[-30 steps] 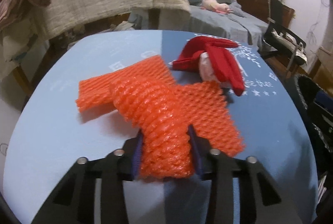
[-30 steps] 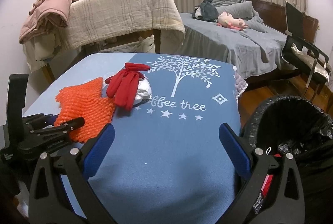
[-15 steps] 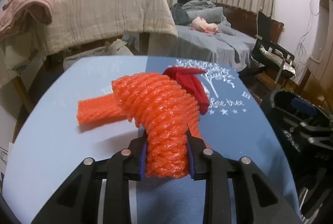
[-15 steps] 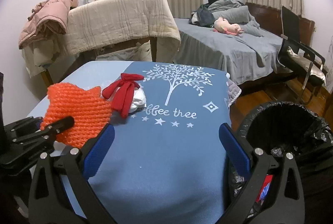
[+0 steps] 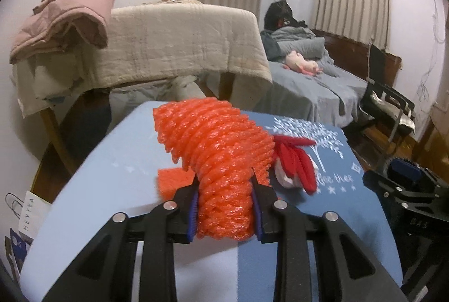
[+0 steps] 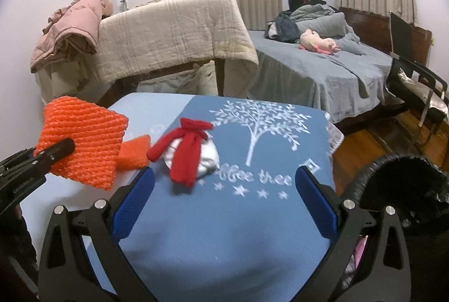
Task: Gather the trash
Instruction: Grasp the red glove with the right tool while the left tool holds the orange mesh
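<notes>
My left gripper (image 5: 226,210) is shut on an orange foam net (image 5: 221,158), which it holds lifted above the blue table (image 5: 118,175). The same orange foam net (image 6: 84,142) shows at the left of the right wrist view, clamped by the left gripper's fingers (image 6: 56,150). A second orange piece (image 6: 134,151) lies flat on the table behind it. A white bundle tied with a red ribbon (image 6: 193,156) lies mid-table. My right gripper (image 6: 223,201) hangs open over the table with nothing between its pads.
A bin lined with a black bag (image 6: 401,189) stands at the table's right edge. Behind the table are a rack draped with a beige blanket (image 6: 174,29), a pink jacket (image 6: 73,24), a bed (image 6: 322,68) and a black chair (image 6: 415,77).
The left gripper has risen with the orange net, which came off the table and now hangs rolled between the pads. The right gripper has edged slightly towards the red-ribboned bundle.
</notes>
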{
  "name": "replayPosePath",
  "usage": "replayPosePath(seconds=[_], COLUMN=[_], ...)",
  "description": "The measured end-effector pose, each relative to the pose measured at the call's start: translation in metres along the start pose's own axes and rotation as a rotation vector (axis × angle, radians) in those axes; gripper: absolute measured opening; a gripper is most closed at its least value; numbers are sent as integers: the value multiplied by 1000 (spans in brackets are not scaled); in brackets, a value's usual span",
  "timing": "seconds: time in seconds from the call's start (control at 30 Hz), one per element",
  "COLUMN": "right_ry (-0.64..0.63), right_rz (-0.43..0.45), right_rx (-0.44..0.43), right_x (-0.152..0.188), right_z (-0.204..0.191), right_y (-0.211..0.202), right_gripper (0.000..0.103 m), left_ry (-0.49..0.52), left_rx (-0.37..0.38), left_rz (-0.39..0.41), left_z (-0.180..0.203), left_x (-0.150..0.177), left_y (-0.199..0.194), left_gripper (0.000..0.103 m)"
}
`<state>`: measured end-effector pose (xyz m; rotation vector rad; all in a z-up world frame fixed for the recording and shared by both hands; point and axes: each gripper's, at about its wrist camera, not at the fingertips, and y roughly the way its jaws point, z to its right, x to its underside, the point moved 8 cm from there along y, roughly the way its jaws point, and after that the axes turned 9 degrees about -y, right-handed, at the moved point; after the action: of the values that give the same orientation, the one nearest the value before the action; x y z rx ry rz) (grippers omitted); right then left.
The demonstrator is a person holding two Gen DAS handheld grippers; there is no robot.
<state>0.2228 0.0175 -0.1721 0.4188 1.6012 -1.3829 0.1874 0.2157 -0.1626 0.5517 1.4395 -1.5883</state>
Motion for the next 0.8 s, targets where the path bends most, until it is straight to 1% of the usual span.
replayPosePath(seconds=[0.27, 0.4, 0.57, 0.67, 0.73, 0.8], right_ry=[-13, -14, -14, -17, -25, -18], right_rz=[13, 10, -19, -50, -75, -101], right_rx=[-27, -36, -49, -55, -61, -77], right_x=[-31, -45, -52, -51, -52, -50], right_z=[-16, -23, -27, -30, -32, -34], right_y=[34, 55, 86, 106, 121, 132], right_gripper=[97, 97, 95, 91, 84, 82], left_ry=[-27, -15, -25, -35, -43, -47], left_rx=[-32, -39, -49, -58, -62, -64], left_rz=[14, 18, 14, 8, 1, -3], left_z=[-18, -20, -28, -33, -36, -39], left_x=[-13, -21, -29, -30, -30, -29], left_y=[17, 30, 47, 56, 61, 64], left_gripper=[30, 30, 30, 30, 30, 30])
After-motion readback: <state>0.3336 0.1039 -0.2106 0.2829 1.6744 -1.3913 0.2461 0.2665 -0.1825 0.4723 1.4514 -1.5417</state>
